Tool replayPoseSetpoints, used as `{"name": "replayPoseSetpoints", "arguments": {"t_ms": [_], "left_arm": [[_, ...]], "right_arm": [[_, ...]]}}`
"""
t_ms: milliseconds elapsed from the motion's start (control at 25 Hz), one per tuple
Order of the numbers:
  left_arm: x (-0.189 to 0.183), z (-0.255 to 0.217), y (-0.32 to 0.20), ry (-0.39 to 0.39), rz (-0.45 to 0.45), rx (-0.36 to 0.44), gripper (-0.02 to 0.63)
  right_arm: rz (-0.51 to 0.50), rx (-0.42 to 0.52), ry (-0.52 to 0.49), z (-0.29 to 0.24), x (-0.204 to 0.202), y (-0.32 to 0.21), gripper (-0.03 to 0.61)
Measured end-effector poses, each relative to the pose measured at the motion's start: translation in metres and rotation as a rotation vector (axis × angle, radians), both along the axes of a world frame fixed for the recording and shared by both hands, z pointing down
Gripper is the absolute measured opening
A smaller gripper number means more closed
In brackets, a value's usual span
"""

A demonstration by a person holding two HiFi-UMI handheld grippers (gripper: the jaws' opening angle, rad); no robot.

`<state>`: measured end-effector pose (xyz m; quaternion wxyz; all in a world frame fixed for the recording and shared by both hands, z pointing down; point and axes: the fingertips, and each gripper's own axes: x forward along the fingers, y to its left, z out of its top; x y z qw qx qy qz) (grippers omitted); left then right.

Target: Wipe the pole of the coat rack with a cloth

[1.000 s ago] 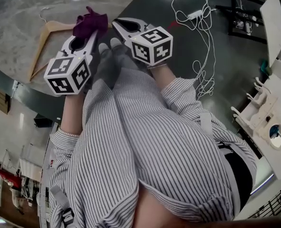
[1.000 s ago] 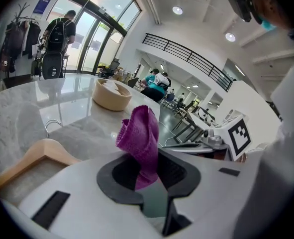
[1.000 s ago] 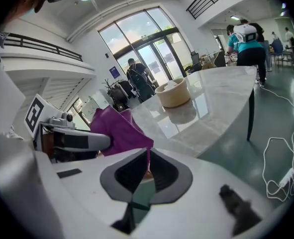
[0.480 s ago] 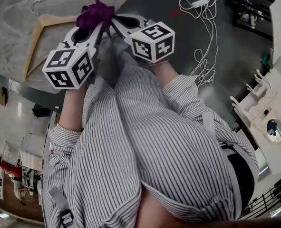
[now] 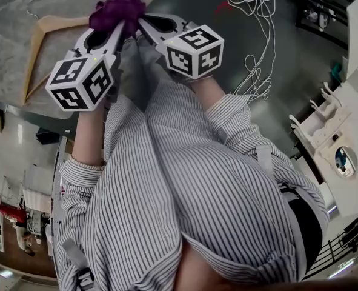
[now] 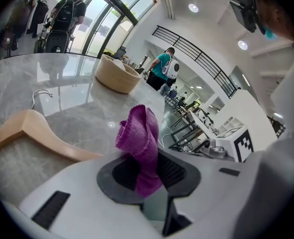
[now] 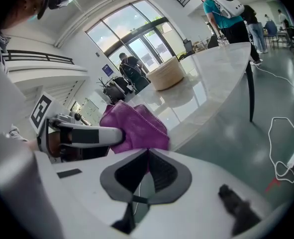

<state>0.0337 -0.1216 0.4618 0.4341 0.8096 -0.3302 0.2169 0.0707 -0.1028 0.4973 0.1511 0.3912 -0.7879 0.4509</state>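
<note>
A pale marble table [image 5: 9, 29] curves across the upper left of the head view, with dark grey floor [image 5: 288, 102] to its right, and the person's striped shirt [image 5: 197, 187] fills the lower middle. A wooden hanger [image 5: 36, 41] lies flat on the tabletop, just left of the two grippers, which are held out side by side over the table's edge with their tips meeting. The left gripper [image 5: 119, 29] has its jaws clamped on a purple cloth [image 5: 117, 11], which bunches up above the tips. Its own view shows what the head view cannot: the cloth runs down between the two dark pads and is pinched there. The right gripper [image 5: 140, 25] comes in from the other side. Its view shows the pads drawn together, with a thin strip of purple in the seam and the bulk of the cloth just past the tips, against the left gripper's finger. Both gripper views also show a round woven basket [image 6: 117, 76] standing farther along the table, out of the head view's frame. A white cable [image 5: 257, 47] lies loosely coiled on the floor.
</note>
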Motion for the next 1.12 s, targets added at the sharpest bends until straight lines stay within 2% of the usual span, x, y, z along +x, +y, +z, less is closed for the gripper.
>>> {"name": "replayPoseSetpoints", "arguments": {"t_ms": [640,1120], "left_arm": [[-0.012,0.002,-0.007,0.008,-0.052,-0.015,0.094],[-0.022,0.002,-0.013,0.016,-0.094,-0.033,0.094]], "right_arm": [[-0.003,0.002,-0.035,-0.004,-0.003,-0.009,0.017],[-0.049,-0.023,-0.062,0.001,-0.007,-0.014,0.017]]}}
